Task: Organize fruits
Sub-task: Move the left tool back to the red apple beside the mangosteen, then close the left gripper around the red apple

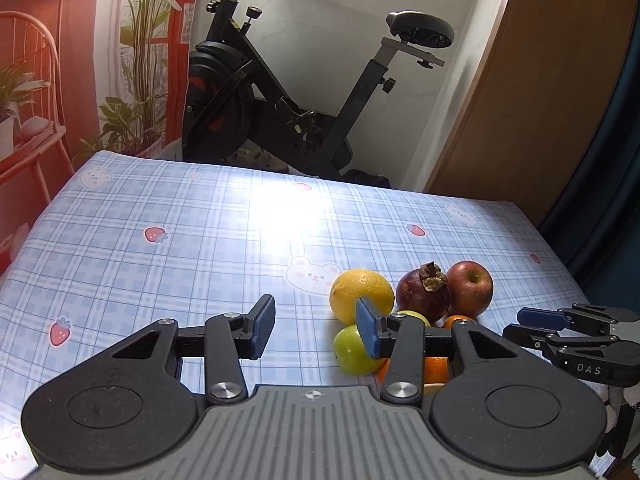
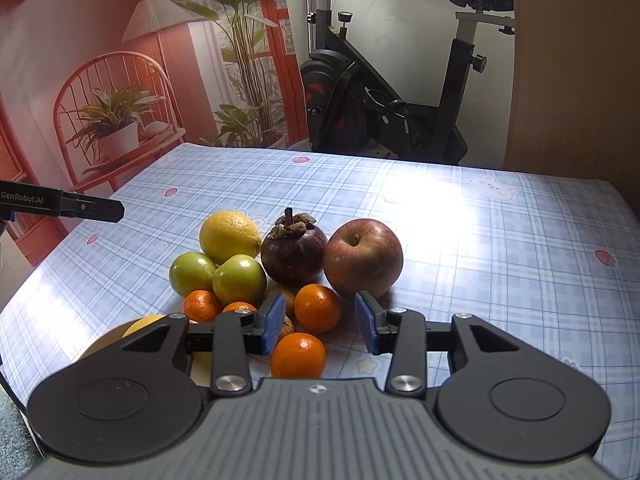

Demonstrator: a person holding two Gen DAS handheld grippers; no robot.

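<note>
A pile of fruit lies on the blue plaid tablecloth [image 2: 500, 264]: a lemon [image 2: 230, 236], a dark mangosteen [image 2: 294, 254], a red apple [image 2: 362, 258], two green fruits [image 2: 192, 272] and several mandarins [image 2: 318, 308]. My right gripper [image 2: 320, 322] hovers open at the near side of the pile. One mandarin [image 2: 298, 354] lies low between its fingers, and the pads touch nothing. My left gripper [image 1: 316, 330] stands open over bare cloth just left of the lemon [image 1: 360, 292] and a green fruit [image 1: 354, 350]. Its right finger hides the mandarins.
An exercise bike [image 1: 288, 92] stands beyond the table's far edge. A wooden panel [image 1: 540, 92] rises at the right, a printed backdrop [image 2: 120, 80] at the left. A yellow fruit [image 2: 140, 322] peeks out behind my right gripper's left arm.
</note>
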